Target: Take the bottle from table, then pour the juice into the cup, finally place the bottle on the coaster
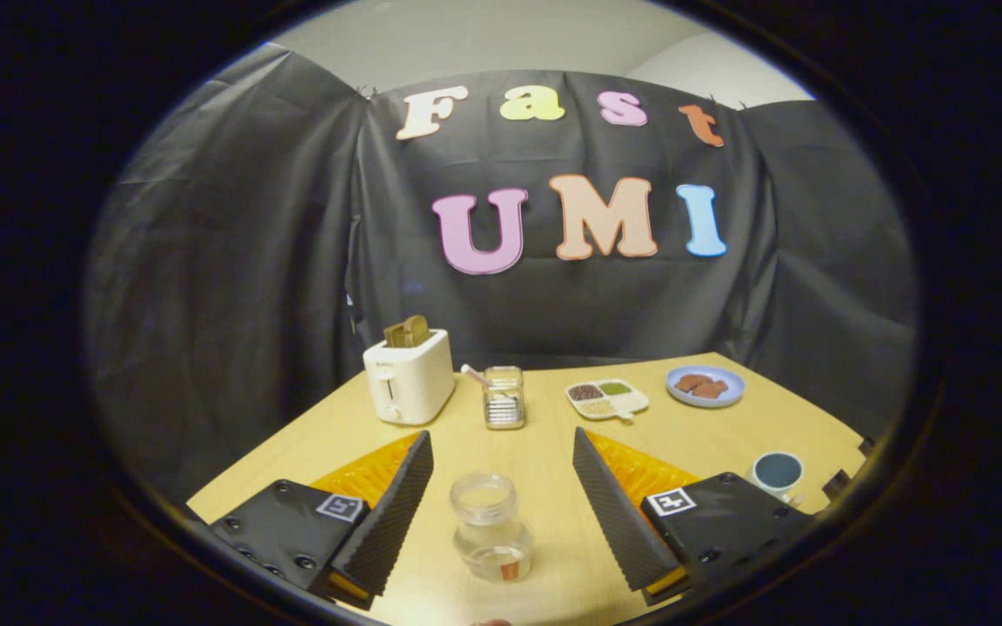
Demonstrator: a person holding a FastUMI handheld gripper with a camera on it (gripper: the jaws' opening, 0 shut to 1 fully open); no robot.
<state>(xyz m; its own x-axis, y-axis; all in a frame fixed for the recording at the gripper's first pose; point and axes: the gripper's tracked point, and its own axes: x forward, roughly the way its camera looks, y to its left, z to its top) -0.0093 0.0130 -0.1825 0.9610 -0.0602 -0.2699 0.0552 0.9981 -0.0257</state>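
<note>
Clear bottle (490, 524) upright between tongs (501, 469) – tongs spread wide, untouching.

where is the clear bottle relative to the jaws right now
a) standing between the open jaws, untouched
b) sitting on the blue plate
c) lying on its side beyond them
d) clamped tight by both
a: the bottle stands upright on the table in the gap of the open gripper, with clear space to each of the jaws.
</note>
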